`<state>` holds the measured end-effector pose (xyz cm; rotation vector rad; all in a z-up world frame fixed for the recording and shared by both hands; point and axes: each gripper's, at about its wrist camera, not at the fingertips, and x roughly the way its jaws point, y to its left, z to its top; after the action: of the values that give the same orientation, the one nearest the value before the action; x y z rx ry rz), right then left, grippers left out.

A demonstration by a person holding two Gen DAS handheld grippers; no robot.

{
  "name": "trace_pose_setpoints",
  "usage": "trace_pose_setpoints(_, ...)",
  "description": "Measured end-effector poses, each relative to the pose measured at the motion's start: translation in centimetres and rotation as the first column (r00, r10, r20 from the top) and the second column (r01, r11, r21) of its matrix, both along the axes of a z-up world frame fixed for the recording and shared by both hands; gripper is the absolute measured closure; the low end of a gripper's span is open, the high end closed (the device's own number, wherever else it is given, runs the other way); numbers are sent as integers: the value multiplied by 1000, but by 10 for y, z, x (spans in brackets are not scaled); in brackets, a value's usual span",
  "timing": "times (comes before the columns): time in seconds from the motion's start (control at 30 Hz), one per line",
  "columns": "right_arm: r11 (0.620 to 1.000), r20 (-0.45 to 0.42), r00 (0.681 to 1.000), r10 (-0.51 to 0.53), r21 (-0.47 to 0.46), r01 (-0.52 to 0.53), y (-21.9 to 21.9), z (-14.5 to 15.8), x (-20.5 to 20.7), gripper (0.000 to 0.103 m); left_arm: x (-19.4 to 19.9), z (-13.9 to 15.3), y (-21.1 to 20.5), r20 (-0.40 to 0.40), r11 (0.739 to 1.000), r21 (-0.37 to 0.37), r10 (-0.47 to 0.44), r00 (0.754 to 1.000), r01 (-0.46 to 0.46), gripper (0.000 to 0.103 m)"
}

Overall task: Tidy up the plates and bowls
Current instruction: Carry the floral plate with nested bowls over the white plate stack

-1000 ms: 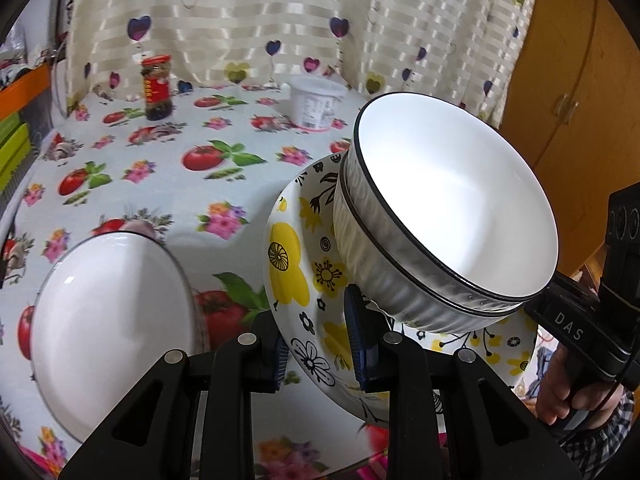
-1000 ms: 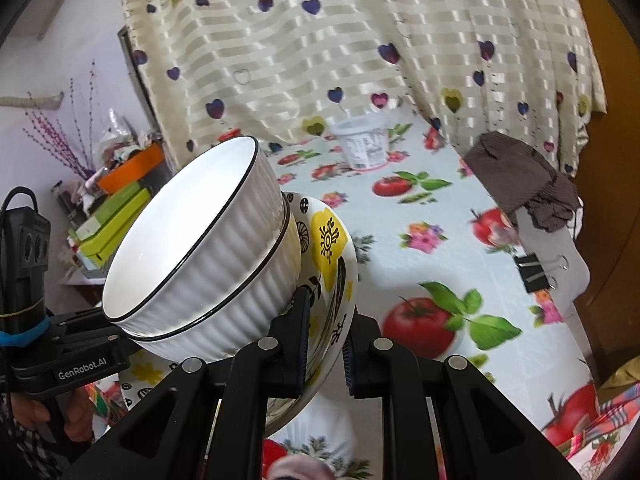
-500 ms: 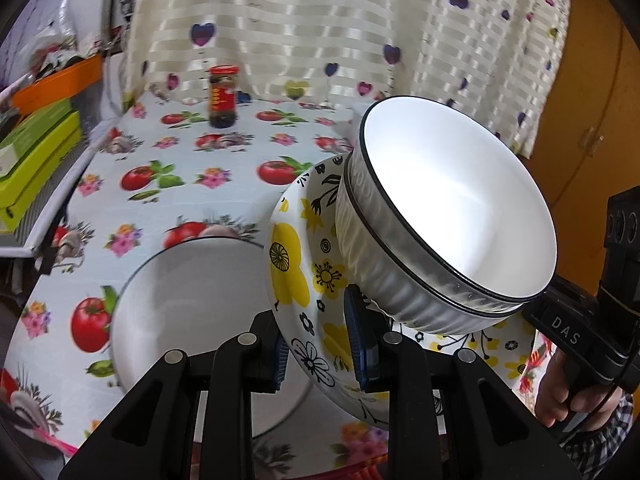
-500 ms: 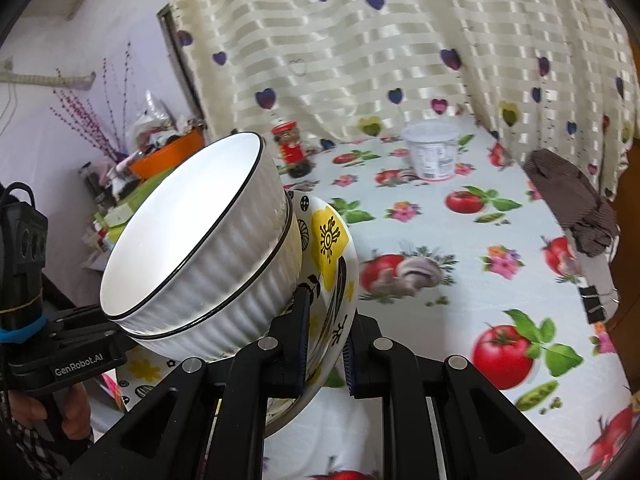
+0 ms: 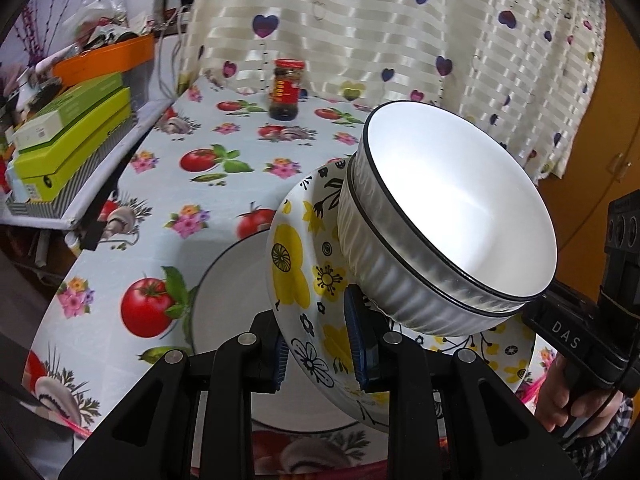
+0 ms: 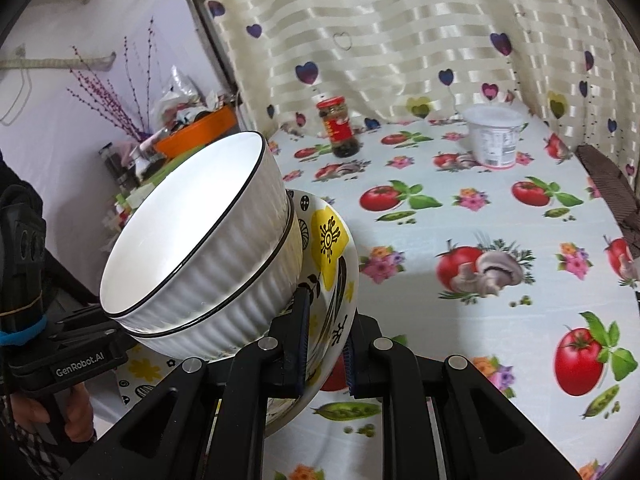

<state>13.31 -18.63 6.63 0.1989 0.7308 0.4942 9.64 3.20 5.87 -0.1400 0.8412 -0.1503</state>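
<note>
A flowered plate with yellow and black blooms hangs tilted above the table, and two nested white ribbed bowls with black rims sit in it. My left gripper is shut on the plate's near rim. In the right wrist view, my right gripper is shut on the opposite rim of the same flowered plate, beside the white bowls. A white plate with a thin black rim lies on the tablecloth directly under the lifted stack, partly hidden by it.
A red-lidded jar and a white tub stand near the curtain at the back. Green boxes and an orange tray fill a shelf beyond the table's left edge. A dark cloth lies at the right edge.
Both grippers have carried the plate and bowls leftward across the table. The white plate, earlier off to the left, now lies under the stack. Both grips are unchanged.
</note>
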Motion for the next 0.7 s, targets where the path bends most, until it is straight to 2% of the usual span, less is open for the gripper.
trace_pose_setpoints(0.4, 998, -42, 997, 60, -1, -60, 40, -17, 10, 89, -2, -19, 37, -27, 997, -6, 71, 997, -72, 78)
trace_pose_setpoints(0.7, 997, -61, 996, 72, -12, -73, 51, -26, 12, 89, -2, -31, 47, -48, 997, -6, 81, 996, -81, 78)
